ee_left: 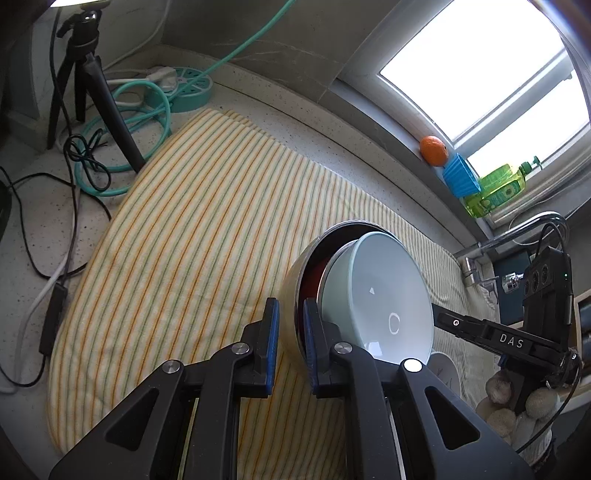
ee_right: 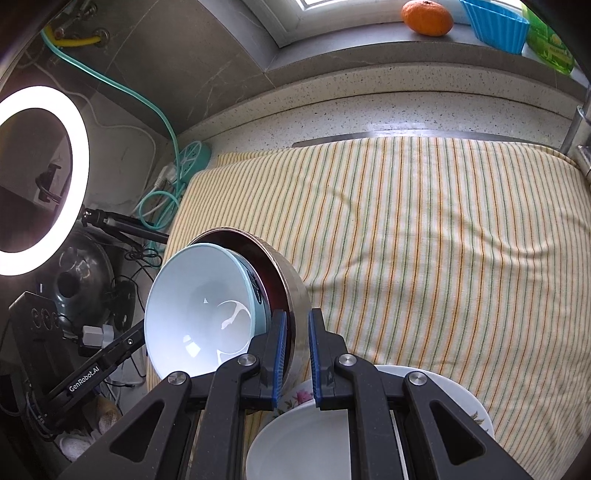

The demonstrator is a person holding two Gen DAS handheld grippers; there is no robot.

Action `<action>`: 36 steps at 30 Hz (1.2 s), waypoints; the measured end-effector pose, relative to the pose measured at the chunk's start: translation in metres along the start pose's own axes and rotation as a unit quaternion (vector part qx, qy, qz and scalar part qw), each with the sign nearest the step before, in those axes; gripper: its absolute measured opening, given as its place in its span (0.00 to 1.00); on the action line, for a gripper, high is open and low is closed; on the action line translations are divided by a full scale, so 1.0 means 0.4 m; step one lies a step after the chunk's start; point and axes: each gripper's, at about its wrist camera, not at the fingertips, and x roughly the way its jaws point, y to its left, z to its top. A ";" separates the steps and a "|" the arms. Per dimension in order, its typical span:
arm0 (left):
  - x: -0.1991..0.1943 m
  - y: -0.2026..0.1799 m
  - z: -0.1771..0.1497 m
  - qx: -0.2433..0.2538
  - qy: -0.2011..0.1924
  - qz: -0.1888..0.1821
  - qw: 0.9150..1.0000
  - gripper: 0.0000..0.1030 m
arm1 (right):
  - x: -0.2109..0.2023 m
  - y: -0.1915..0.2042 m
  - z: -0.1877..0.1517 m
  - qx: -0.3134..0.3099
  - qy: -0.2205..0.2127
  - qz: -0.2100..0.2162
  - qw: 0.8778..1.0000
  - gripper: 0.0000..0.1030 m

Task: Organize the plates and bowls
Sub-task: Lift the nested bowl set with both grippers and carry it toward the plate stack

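White bowl behind hand-held gripper

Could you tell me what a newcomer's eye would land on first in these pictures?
A steel bowl with a pale blue bowl nested inside, held tilted above the striped cloth, the left tongs and right tongs each pinching its rim. Next, the glowing ring light at left, and the orange on the sill.

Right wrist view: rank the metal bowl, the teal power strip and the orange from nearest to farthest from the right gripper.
1. Metal bowl: its rim is clamped in the right gripper, at the bottom centre.
2. Teal power strip: on the counter, off the striped cloth's far left corner.
3. Orange: on the windowsill, at the top.
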 end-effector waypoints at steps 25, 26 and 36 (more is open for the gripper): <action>0.026 -0.008 -0.002 0.008 0.004 0.013 1.000 0.08 | 0.031 0.010 0.000 0.003 0.015 -0.010 1.000 0.09; 0.025 -0.010 -0.002 0.010 0.002 0.016 1.000 0.08 | 0.031 0.010 -0.002 0.002 0.015 -0.010 1.000 0.09; -0.003 -0.015 0.004 0.015 -0.010 0.025 1.000 0.08 | 0.034 0.014 -0.003 -0.001 0.020 -0.003 1.000 0.09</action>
